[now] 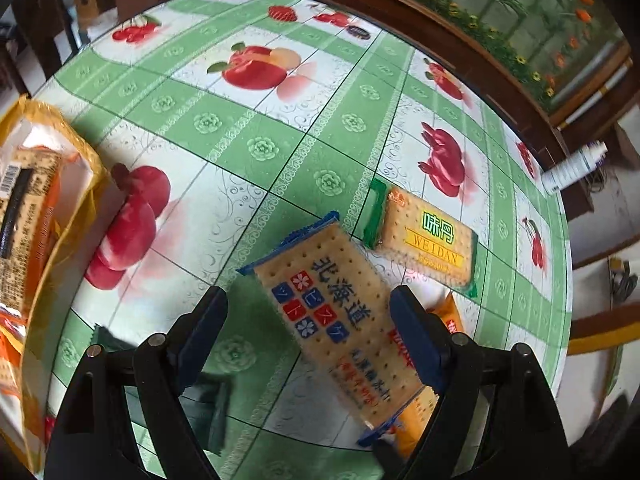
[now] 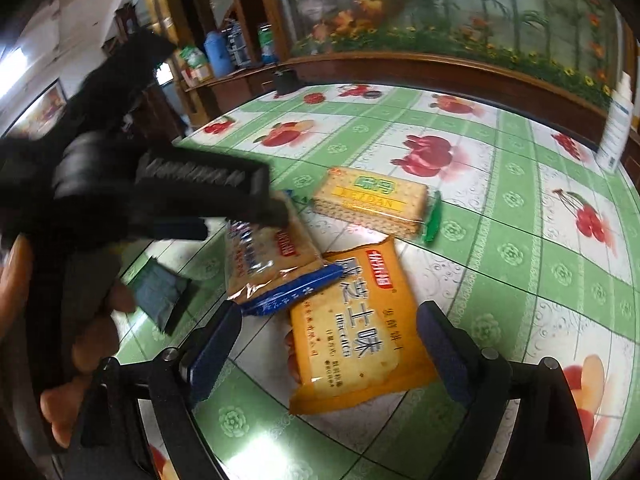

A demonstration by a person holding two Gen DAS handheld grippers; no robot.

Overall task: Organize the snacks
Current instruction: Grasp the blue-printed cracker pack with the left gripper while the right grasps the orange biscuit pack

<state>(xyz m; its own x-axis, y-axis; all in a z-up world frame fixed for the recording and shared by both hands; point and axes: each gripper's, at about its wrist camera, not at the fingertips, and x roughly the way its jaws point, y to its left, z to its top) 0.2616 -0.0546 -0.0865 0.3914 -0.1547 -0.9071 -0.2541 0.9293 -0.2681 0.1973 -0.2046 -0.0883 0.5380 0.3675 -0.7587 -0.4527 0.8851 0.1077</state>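
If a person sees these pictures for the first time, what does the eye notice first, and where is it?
First comes the tablecloth, green checks with big red fruit, filling both views. Next, three cracker packs near the table's middle: the blue-edged pack lies between the open left tongs, its end resting on the orange pack, which lies between the open right tongs. The green-edged pack lies just beyond them.

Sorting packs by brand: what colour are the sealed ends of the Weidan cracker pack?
Green, clearest in the left wrist view on the Weidan cracker pack.
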